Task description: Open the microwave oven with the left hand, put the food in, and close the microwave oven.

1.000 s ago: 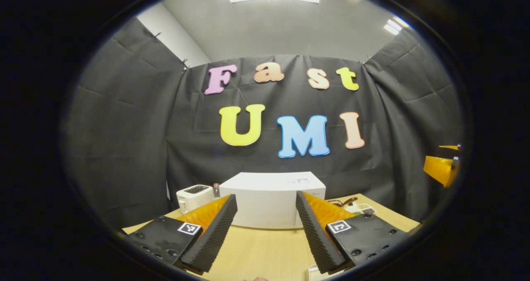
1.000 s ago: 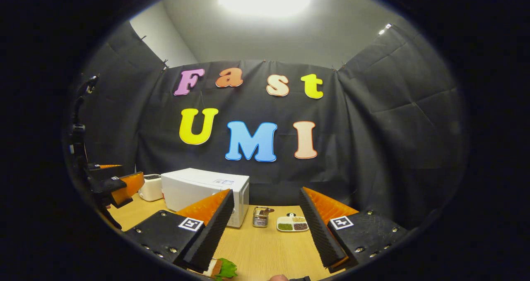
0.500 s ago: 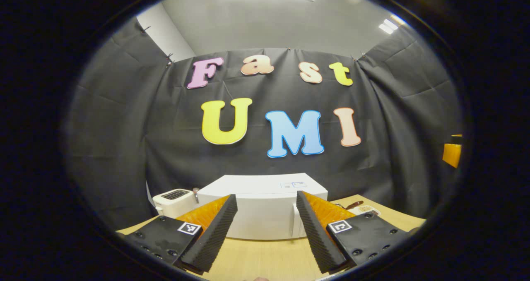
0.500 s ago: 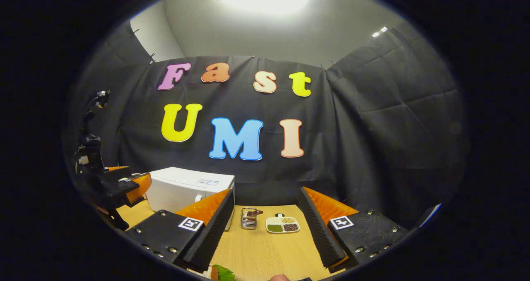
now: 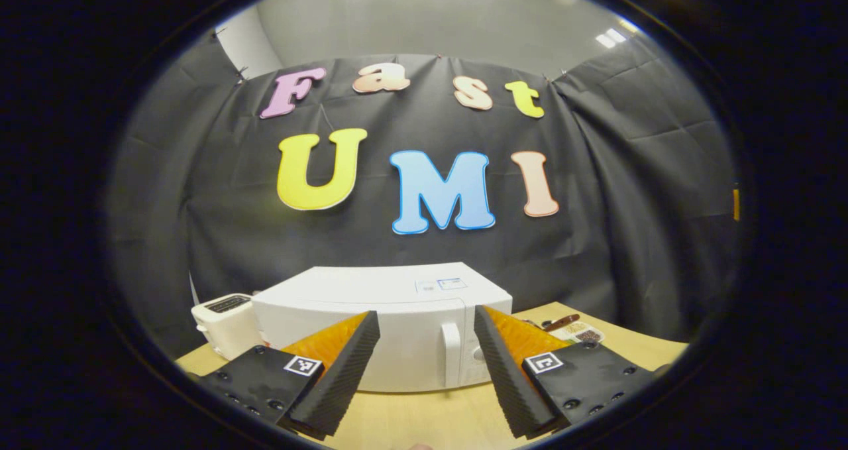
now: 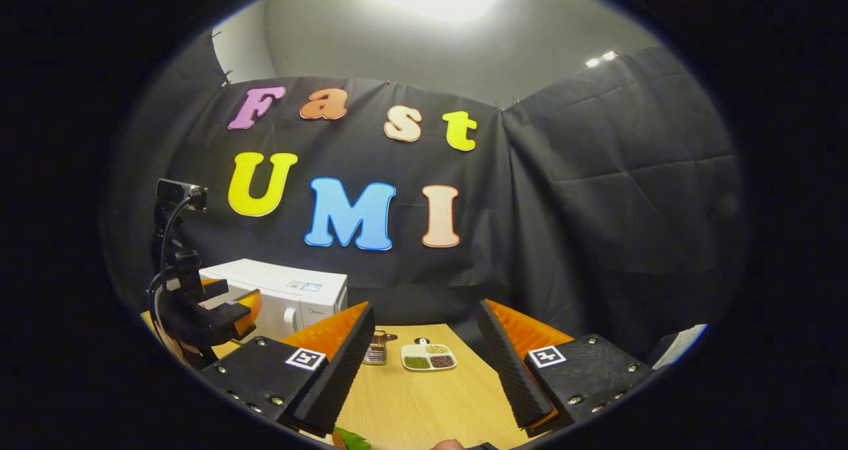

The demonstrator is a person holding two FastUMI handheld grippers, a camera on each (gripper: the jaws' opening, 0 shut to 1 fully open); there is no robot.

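Observation:
The white microwave stands on the wooden table with its door shut. Its upright handle shows just ahead, between my left gripper's fingers. My left gripper is open, holds nothing and stays short of the door. In the right gripper view the microwave is at the left, and the left gripper hangs in front of it. My right gripper is open and bare above the table. A bit of food with green lettuce peeks in at the bottom edge, below the right gripper.
A white toaster stands left of the microwave. A small divided dish of grains and a metal holder sit on the table right of the microwave. Black cloth walls close the booth behind.
My left gripper has moved closer to the microwave and shifted so the handle now lies between its fingers. The right gripper has drifted right, and the food has slid almost off the bottom edge.

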